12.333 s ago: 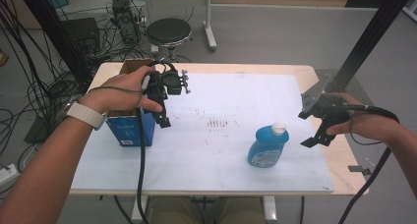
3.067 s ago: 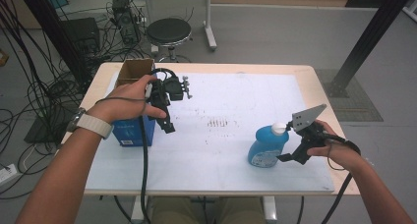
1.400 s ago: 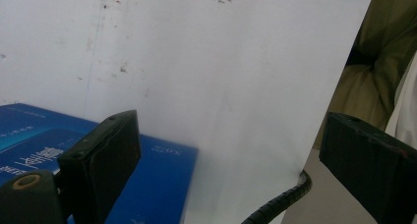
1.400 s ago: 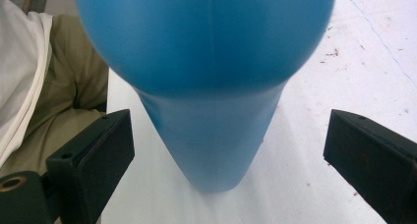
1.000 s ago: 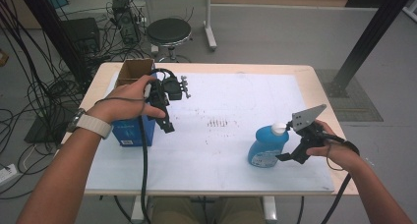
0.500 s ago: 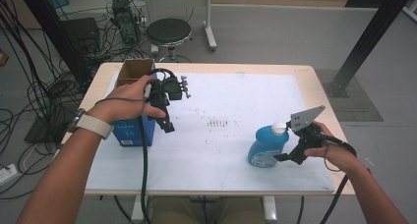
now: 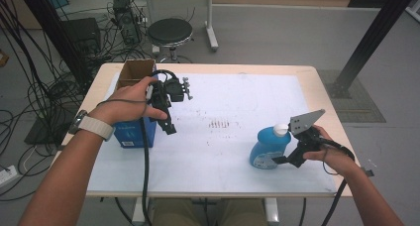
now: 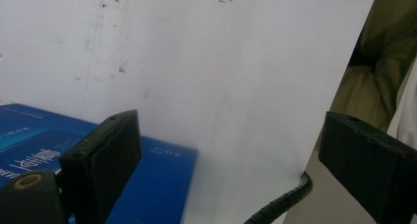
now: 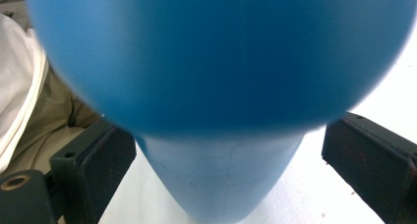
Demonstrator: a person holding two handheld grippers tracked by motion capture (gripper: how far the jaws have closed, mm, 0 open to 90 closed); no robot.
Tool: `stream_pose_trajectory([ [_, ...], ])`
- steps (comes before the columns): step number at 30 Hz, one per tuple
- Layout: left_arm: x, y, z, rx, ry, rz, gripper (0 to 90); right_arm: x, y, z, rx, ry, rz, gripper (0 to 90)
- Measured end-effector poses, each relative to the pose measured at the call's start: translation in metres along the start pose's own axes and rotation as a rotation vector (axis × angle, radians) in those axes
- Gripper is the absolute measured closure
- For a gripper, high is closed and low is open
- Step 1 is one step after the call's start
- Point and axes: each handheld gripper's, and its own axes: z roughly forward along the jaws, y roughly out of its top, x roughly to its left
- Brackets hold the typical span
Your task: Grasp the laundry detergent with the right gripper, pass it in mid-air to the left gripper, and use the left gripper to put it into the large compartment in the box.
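Blue bottle [image 7: 269,145] lower right of frame, right gripper [image 7: 286,159] jaws wide around it, left gripper [image 7: 168,121] jaws wide beside blue box [image 7: 133,134], counter [image 7: 317,94] white-covered.

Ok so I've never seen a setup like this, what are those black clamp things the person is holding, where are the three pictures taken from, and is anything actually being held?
They are hand-held grippers, each with two black jaws and its own camera. One picture looks down on the table from above; the other two look along each gripper's jaws. A blue bottle with a white cap and a blue box stand on the white sheet. The right gripper has its open jaws on either side of the bottle, not yet closed on it. The left gripper is open beside the box, holding nothing.
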Motion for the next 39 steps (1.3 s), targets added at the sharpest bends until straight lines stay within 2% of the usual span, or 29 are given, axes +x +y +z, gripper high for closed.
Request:
stream_pose_trajectory([
  [6, 0.0002, -0.0005, 0.0003, -0.004, -0.001, -0.002, 9.6, 0.0001, -0.0008, 0.0022, -0.011, 0.005, -0.002, 7.3],
  [10, 0.0004, -0.0005, 0.0000, 0.001, 0.001, 0.001, 9.6, 0.0007, -0.0014, 0.0026, -0.029, 0.012, -0.007, 10.9],
  [39, 0.0004, 0.0000, 0.0012, -0.001, 0.001, -0.005, 9.6, 0.0010, -0.0063, 0.0075, -0.089, 0.023, -0.010, 16.5],
])
